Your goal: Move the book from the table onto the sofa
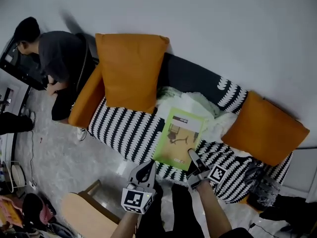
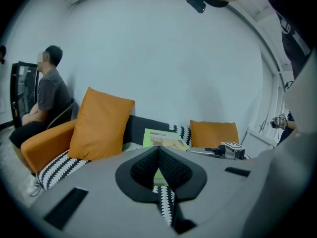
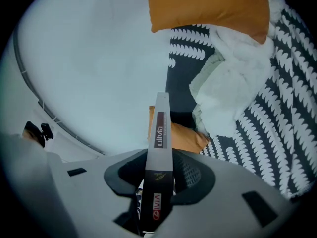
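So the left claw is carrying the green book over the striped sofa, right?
Not quite: the right claw carries it. The right gripper view shows the book clamped by its spine between that claw's jaws, while the left gripper view shows the left claw shut with nothing in it. The rest holds: the green book is over the striped sofa.

Dim, flat, cool indoor light, no glare. Soft shadow on the wall [image 1: 223,29] by the seated person [image 1: 57,58]. Heavy fisheye bending, black vignette corners in both gripper views. Left tool [image 2: 159,152] and right tool [image 3: 158,175] bodies soft up close. Book [image 3: 159,128] spine print readable, sofa [image 1: 129,128] pattern sharp.
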